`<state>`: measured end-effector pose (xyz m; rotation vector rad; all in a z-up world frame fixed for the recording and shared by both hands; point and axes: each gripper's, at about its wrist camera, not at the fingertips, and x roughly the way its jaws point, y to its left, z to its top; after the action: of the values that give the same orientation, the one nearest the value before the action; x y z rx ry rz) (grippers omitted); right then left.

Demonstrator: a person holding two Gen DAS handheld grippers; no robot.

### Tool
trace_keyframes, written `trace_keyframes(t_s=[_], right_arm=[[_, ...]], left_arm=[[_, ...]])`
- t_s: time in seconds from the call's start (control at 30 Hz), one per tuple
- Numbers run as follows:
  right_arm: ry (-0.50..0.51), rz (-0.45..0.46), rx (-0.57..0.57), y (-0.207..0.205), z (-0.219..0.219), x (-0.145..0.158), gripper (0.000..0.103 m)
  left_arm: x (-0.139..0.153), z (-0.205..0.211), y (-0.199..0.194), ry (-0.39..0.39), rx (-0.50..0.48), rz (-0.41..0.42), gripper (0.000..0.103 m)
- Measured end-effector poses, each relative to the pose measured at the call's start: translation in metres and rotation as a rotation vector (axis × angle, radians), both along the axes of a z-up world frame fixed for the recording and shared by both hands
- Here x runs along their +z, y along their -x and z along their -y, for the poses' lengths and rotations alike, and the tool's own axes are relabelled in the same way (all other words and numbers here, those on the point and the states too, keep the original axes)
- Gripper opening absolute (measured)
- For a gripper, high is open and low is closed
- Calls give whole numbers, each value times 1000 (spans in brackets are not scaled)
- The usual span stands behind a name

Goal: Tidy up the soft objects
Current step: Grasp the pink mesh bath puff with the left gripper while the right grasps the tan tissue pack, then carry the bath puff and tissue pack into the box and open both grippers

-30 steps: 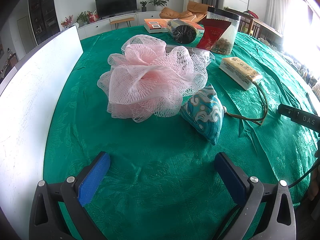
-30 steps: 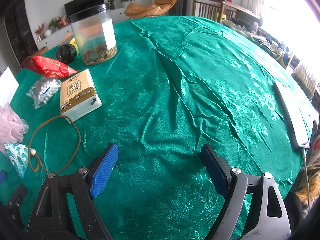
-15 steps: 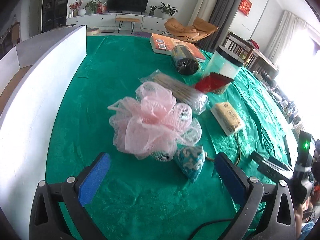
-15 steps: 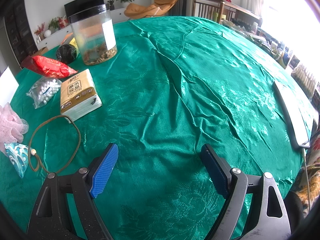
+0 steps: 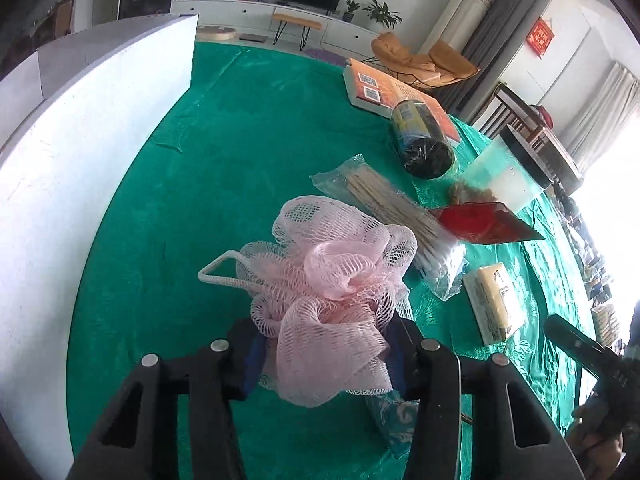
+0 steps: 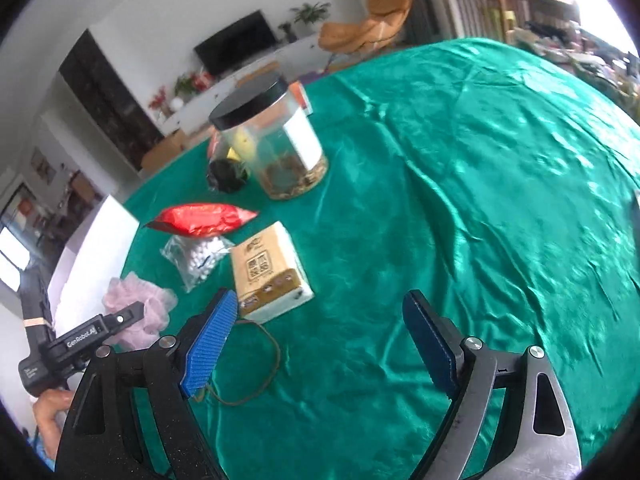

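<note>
Left gripper [image 5: 326, 354] jaws were closing on the pink mesh pouf [image 5: 334, 280], low over the bench [image 5: 224, 168]. Right gripper [image 6: 320, 344] gaped empty. Springy mesh could slip out; loose netting might snag.

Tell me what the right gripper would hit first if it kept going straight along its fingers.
Probably just the green tablecloth: the right gripper is open and empty, with bare cloth ahead. The tissue pack lies left of that line.

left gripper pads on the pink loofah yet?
Touching. Left wrist view: the closing left gripper has the loofah bunched between its fingers, mesh pressed against both.
</note>
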<state>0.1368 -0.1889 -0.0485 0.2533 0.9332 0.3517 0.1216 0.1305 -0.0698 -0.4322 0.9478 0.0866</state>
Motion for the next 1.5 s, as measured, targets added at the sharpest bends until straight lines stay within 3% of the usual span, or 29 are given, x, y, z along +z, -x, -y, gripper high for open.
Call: trace_keyframes(t_s=[0.1, 0.2, 0.27, 0.63, 0.9, 1.13, 1.37, 1.4, 1.47, 1.5], right_arm=[[90, -68, 158, -32, -48, -8, 86], [187, -122, 220, -45, -80, -25, 83], [238, -144, 220, -49, -87, -30, 54], [160, 13, 66, -16, -22, 32, 55], [138, 99, 129, 15, -37, 78, 55], [27, 200, 357, 54, -133, 141, 55], [-83, 190, 677, 107, -277, 168, 55], [-90, 183, 711, 113, -294, 167, 56], [-105, 169, 770, 123, -323, 158, 63], [-113, 142, 796, 123, -334, 152, 74]], left_arm=[[8, 2, 3, -10, -14, 11, 44], [14, -2, 6, -9, -14, 28, 44], [19, -4, 11, -11, -16, 45, 44], [60, -6, 53, 66, -22, 161, 44], [119, -62, 108, 39, 30, 254, 44], [146, -154, 171, -111, 182, 238, 44], [129, -229, 228, -217, 355, 153, 44], [123, -236, 233, -232, 378, 132, 46], [112, -245, 239, -247, 434, 96, 68], [107, -245, 242, -248, 464, 82, 91]])
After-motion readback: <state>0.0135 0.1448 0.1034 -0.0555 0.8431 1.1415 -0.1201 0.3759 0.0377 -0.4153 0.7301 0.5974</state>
